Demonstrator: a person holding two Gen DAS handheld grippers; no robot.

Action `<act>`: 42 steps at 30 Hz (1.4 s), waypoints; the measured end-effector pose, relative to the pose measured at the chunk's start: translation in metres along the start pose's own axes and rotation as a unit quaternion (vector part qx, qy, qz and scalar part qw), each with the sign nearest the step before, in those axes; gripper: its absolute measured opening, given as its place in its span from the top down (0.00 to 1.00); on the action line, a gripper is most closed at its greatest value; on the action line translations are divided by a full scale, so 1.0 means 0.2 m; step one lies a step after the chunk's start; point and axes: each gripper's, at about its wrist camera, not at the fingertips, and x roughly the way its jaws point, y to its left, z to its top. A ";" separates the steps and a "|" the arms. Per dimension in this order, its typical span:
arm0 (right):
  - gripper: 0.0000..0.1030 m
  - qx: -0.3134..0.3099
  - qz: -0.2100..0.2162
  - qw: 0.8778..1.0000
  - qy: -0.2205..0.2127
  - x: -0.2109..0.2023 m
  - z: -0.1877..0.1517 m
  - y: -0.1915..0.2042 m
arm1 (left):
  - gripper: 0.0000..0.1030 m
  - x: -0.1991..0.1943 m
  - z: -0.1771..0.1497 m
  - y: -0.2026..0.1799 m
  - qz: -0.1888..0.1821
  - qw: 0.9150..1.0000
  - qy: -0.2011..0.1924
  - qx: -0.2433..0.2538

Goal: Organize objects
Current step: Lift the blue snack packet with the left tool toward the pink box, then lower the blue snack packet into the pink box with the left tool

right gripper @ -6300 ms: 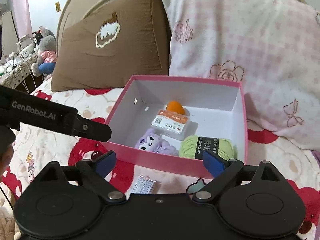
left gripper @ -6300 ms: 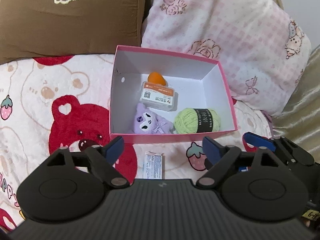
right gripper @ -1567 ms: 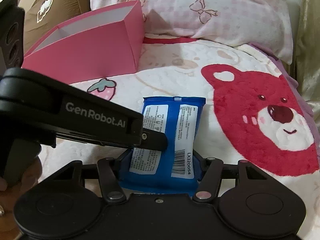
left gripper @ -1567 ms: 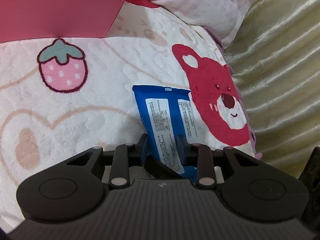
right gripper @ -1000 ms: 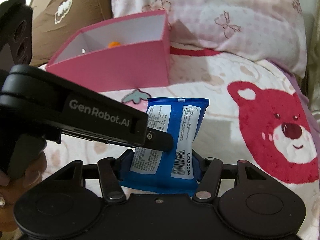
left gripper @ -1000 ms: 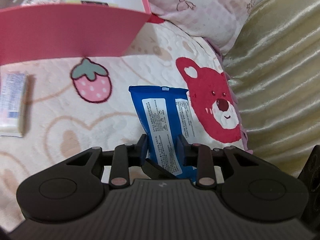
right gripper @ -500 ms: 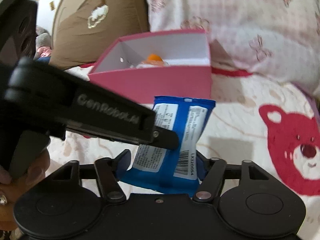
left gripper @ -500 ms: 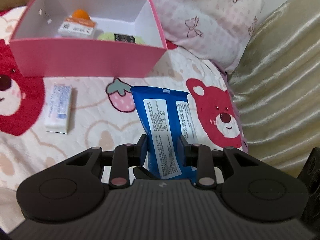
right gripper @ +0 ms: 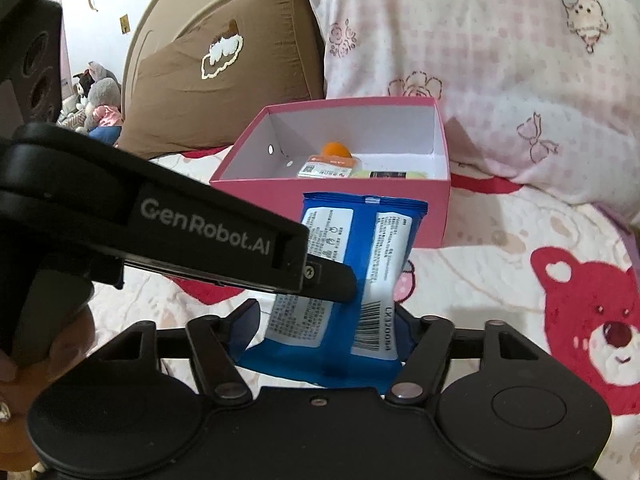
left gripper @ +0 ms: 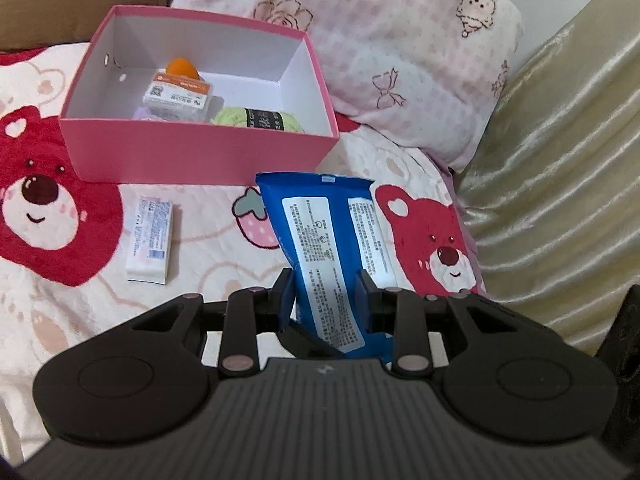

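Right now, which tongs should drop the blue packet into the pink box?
Left, probably: the left tongs pinch the blue packet firmly, facing the pink box. The right tongs have just been closing, packet between them, grip unclear.

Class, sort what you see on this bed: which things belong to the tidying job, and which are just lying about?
Part of the job:
blue packet; pink box; small white packet; already in the box: green yarn, orange ball, labelled pack.

Just lying about:
brown pillow; pink pillow; bear blanket; plush toys.
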 end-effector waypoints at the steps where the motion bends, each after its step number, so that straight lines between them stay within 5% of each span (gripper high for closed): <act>1: 0.37 -0.009 -0.005 1.000 -0.003 -0.01 0.01 0.01 | 0.72 -0.01 0.00 0.00 0.000 1.000 -0.002 -0.002; 24: 0.37 -0.022 0.021 0.999 -0.022 -0.06 0.23 0.09 | 0.70 -0.22 0.16 0.02 -0.018 0.997 -0.069 -0.008; 31: 0.37 -0.022 0.028 0.999 -0.025 -0.07 0.39 0.09 | 0.70 -0.25 0.34 0.06 -0.029 0.997 -0.059 -0.033; 37: 0.37 -0.004 0.043 0.999 -0.011 -0.01 0.57 0.02 | 0.70 -0.20 0.55 0.01 -0.012 0.999 -0.032 0.003; 42: 0.37 0.004 0.054 0.998 -0.008 0.05 0.71 -0.04 | 0.70 -0.17 0.69 0.07 -0.037 0.998 -0.045 -0.005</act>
